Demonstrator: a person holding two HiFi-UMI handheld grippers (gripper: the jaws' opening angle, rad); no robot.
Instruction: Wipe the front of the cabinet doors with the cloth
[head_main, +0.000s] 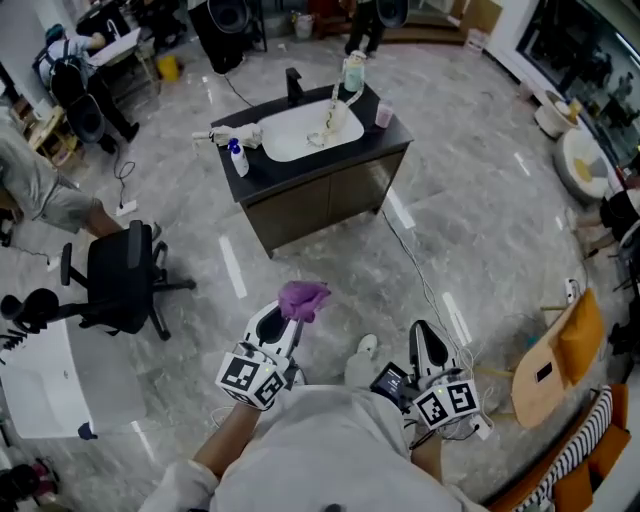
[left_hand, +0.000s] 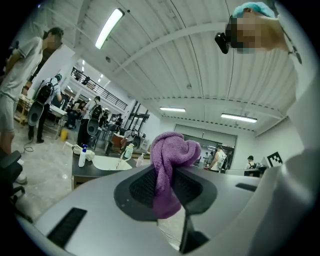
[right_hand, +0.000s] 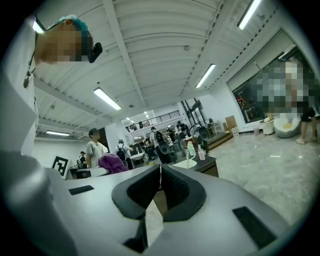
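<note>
- The left tool (left_hand: 169, 192) is clamped on a crumpled purple cloth (left_hand: 172, 150); the right tool (right_hand: 160, 186) is closed on nothing.
- The dark cabinet doors (head_main: 325, 203) are seen well apart, under the black counter's (head_main: 392, 134) front edge.
- Pinched by one fold, the cloth could be dragged loose against a door.

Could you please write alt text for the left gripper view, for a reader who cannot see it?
The fingers of the left gripper are shut on a purple cloth bunched above them. Beyond stands a dark cabinet with a white sink.
</note>
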